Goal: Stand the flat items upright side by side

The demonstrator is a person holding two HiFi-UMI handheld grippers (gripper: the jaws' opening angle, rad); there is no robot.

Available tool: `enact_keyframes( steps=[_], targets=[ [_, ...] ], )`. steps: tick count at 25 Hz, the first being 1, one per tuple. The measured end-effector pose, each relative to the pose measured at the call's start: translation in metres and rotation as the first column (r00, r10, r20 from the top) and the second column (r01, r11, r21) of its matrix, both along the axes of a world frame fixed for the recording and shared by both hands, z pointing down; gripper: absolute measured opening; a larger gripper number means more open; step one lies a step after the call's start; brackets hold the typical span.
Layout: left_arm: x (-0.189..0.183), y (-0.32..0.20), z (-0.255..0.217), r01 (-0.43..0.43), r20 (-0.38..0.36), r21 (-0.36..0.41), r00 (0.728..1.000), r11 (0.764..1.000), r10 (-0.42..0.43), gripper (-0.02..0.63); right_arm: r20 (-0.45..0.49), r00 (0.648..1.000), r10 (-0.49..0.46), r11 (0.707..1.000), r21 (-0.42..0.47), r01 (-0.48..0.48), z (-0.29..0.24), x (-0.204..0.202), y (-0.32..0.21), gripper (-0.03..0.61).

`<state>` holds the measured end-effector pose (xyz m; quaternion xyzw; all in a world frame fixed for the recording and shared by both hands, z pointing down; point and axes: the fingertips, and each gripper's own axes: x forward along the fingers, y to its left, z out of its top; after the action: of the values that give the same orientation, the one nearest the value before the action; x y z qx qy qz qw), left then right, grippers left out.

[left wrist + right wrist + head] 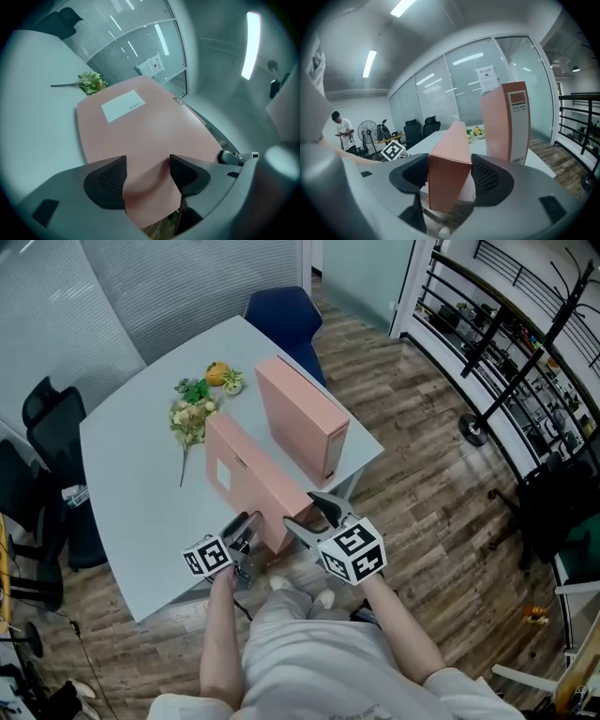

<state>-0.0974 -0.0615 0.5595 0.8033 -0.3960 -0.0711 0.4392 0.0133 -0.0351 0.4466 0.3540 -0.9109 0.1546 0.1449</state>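
Two pink file boxes, both rigid flat-sided card slabs with a matte finish. The held box (246,474) is tilted over the near edge of the table (131,484). My right gripper (449,171) has its jaws spread wide and clamped across the box's narrow end, with ribbed black pads on both sides. My left gripper (147,171) has narrower jaws pinching the near corner of the same box. The broad smooth face runs away ahead of those jaws, with one white rectangular label (123,105) on it. The upright box (298,413) stands on its edge on the table, beyond the right jaws and a bit to their right, apart from the held box, with its printed spine towards me. One bunch of artificial flowers (192,416) lies flat, far ahead and to the left of the left jaws. One small round orange thing (217,373) sits just past it. The table top is smooth pale grey with rounded corners.
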Motion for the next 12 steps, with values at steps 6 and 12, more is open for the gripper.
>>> enact_keyframes(
  steps=[6, 12],
  targets=[
    [0.0027, -0.0041, -0.0013, 0.013, -0.03, -0.007, 0.999, 1.0, -0.014, 0.276, -0.022, 1.0, -0.009, 1.0, 0.027, 0.01, -0.0039, -0.0005, 0.0022, 0.293],
    [0.0039, -0.0049, 0.0013, 0.015, -0.028, -0.015, 1.0, 1.0, -0.015, 0.276, -0.073, 0.997, -0.036, 0.995, 0.086, 0.042, -0.0098, -0.0083, 0.0055, 0.291]
  ],
)
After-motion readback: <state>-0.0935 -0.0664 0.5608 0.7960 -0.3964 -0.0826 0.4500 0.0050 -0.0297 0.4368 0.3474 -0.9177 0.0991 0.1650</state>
